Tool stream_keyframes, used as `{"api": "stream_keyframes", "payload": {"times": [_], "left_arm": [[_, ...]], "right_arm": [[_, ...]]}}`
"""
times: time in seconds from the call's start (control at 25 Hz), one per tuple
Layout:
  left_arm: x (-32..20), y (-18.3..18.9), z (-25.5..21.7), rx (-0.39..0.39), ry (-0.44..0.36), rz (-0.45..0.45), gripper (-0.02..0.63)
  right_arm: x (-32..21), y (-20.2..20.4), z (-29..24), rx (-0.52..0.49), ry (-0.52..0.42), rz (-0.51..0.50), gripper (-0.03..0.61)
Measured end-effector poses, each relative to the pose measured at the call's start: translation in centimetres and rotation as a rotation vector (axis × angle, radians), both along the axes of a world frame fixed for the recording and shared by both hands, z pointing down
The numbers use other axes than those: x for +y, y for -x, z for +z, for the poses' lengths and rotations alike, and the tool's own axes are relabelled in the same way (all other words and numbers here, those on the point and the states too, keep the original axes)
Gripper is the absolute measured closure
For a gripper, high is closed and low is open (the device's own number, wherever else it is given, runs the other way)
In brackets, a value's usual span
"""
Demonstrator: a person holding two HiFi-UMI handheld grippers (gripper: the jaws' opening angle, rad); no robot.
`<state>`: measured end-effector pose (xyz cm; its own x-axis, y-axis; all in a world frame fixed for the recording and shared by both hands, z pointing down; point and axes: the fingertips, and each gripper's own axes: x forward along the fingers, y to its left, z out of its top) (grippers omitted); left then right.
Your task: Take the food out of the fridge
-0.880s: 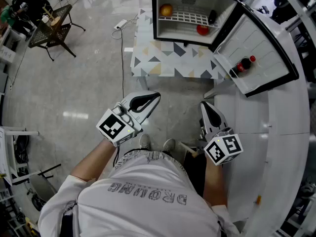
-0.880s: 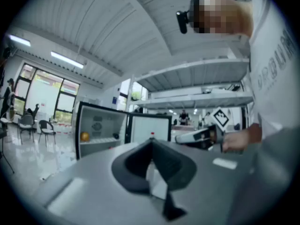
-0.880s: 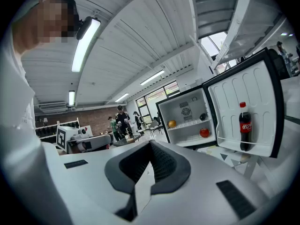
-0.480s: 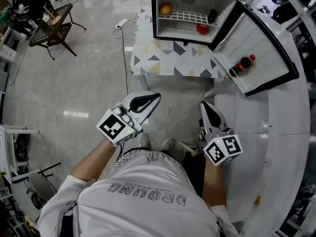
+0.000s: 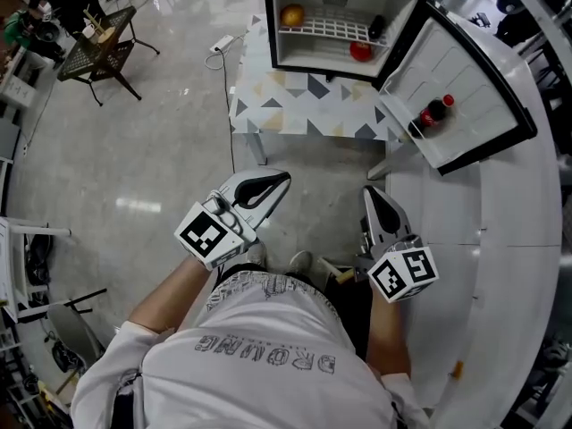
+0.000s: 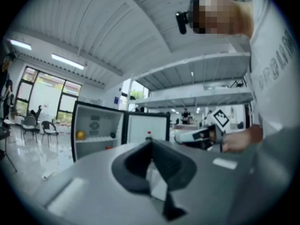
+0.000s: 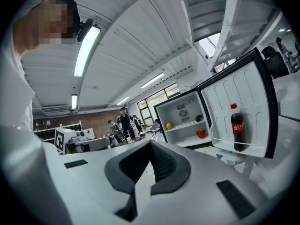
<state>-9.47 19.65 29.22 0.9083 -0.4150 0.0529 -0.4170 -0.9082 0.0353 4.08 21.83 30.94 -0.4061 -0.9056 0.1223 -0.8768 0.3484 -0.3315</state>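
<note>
The small fridge (image 5: 340,12) stands open on a patterned table, well ahead of both grippers. On its wire shelf lie an orange fruit (image 5: 292,14) and a dark item (image 5: 377,28); a red fruit (image 5: 360,51) sits below. A cola bottle (image 5: 432,114) stands in the door rack. My left gripper (image 5: 284,179) is shut and empty, held level in front of the person's body. My right gripper (image 5: 370,191) is also shut with nothing in it. The right gripper view shows the orange fruit (image 7: 169,125), red fruit (image 7: 201,133) and bottle (image 7: 238,127) far beyond the jaws.
The patterned table (image 5: 304,114) carries the fridge. A white curved counter (image 5: 527,239) runs along the right side. A chair (image 5: 94,56) stands far left, and a power strip with cable (image 5: 219,43) lies on the floor. People stand in the background of the right gripper view.
The head view has shifted slightly, so the fridge sits a little higher and further left. Both grippers stay about where they were, still shut.
</note>
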Motion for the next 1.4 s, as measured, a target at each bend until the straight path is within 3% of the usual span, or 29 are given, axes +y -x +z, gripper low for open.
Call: {"api": "stream_keyframes", "payload": {"times": [0.8,1.4], "left_arm": [[1.1,-2.8,1.3,-0.007,0.006,-0.049,0.604],[-7.3,-3.8,3.7,0.010,0.051,-0.013,0.604]], "right_arm": [[0.6,-3.7,1.6,-0.022,0.008,-0.030,0.589],[-6.7,-5.0,3.8,-0.002,0.052,0.024,0.589]]}}
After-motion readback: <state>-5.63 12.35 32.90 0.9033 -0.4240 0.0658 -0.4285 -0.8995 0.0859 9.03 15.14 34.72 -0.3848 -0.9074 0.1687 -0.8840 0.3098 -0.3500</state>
